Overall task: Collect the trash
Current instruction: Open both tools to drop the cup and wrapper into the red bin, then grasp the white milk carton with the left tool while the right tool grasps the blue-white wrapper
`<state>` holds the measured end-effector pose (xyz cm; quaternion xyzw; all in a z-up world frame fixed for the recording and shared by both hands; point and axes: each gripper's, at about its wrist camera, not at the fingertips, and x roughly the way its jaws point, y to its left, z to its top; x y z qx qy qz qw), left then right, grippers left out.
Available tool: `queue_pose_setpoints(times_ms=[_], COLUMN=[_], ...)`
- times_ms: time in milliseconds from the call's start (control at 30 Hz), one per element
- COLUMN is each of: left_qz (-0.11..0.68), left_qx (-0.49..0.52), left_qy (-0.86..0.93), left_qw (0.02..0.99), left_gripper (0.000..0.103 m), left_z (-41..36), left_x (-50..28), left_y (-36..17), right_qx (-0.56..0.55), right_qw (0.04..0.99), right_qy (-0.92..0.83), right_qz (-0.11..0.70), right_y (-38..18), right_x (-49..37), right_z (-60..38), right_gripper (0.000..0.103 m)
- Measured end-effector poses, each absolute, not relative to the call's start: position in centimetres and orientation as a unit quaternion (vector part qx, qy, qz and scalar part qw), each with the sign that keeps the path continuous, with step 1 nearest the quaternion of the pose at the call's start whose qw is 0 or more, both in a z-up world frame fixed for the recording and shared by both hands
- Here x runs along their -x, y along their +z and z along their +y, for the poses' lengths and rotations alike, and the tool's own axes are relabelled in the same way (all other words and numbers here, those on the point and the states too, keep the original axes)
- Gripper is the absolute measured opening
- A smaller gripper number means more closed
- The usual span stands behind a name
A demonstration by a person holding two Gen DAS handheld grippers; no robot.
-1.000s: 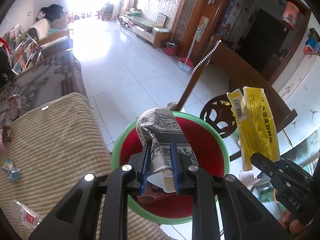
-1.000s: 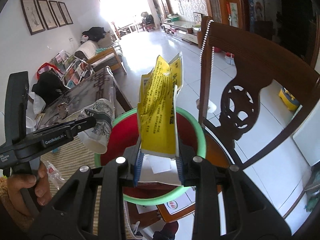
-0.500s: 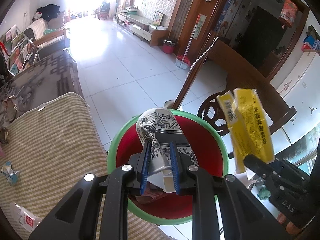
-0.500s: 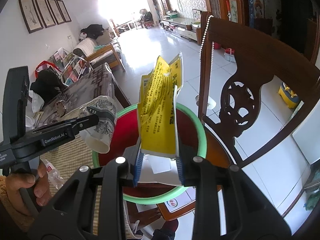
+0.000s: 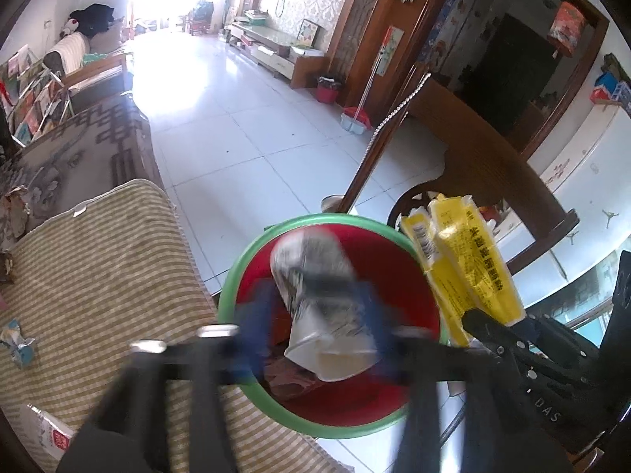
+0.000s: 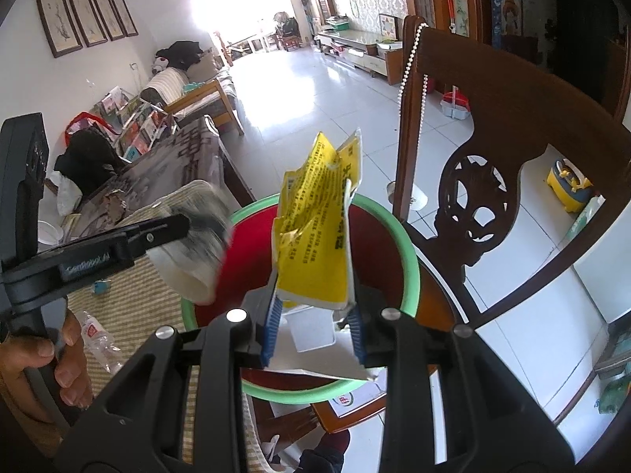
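A red bin with a green rim stands beside the striped couch. My left gripper is over it, blurred, its jaws spread apart, and the patterned paper cup sits loose between them. The cup also shows in the right wrist view. My right gripper is shut on a yellow wrapper and holds it upright above the bin. The wrapper shows at the right of the left wrist view.
A carved wooden chair stands close behind the bin at the right. A crushed plastic bottle and a small wrapper lie on the striped couch cushion. White tiled floor stretches beyond.
My left gripper's jaws have opened and the paper cup has come loose over the bin. The right gripper has kept the yellow wrapper and moved closer above the bin.
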<state>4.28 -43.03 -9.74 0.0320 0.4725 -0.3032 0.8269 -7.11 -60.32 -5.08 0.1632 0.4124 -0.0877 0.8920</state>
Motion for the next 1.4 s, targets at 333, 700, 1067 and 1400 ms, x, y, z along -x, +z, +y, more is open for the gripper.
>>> queue_pose_setpoints(times_ms=[333,700,1067,1400], left_qz=[0.449,0.433,0.457,0.517], left_qx=[-0.010,0.033,-0.038,-0.056], left_qy=[-0.261,-0.040,0.051,-0.005], left_qw=[0.855,0.900,0.887,0.854], left_gripper=[0.068,0.071,0.076,0.077], left_z=[-37.5,-17.4,-0.4,1.2], left_x=[-4.2,-9.2,-15.7,-20.5], left_y=[-8.1,-8.0,-12.0,-18.5], right_qx=[-0.168,-0.160,-0.137,-0.138], right_qw=[0.901,0.901,0.892,0.883], right_qy=[-0.078,-0.015,0.006,-0.016], right_qz=[0.391,0.403,0.430,0.447], right_y=[-4.0,-4.0,-4.8,-6.0], right_x=[6.7,3.0,0.8,-0.1], right_z=[-58.4,-50.9,-40.4,-33.9], right_gripper=[0.068,0.071,0.080,0.081])
